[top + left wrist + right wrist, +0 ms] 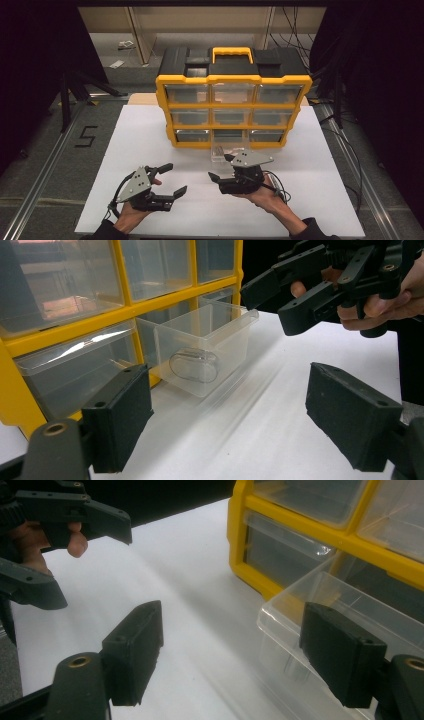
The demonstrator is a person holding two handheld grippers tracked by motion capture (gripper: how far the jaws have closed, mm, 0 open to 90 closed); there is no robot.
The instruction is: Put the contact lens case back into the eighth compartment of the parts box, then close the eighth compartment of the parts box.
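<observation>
A yellow and black organizer case (233, 80) with clear drawers stands on the white board. Its bottom middle drawer (226, 150) is pulled out toward me and looks empty. My right gripper (220, 167) is just in front of that drawer, open. In the right gripper view my right gripper (237, 652) has wide jaws, and its right jaw overlaps the drawer's near corner (320, 600) with nothing clamped. My left gripper (175, 179) rests lower left on the board, open. The left gripper view has my left gripper (235, 415) facing the drawer (200, 347) and the right gripper (320, 285).
The white board (150, 130) lies on a grey table with metal rails along both sides. The case fills the back middle of the board. Bare board runs left, right and in front of the hands. A "5" mark (86, 136) is on the grey surface at left.
</observation>
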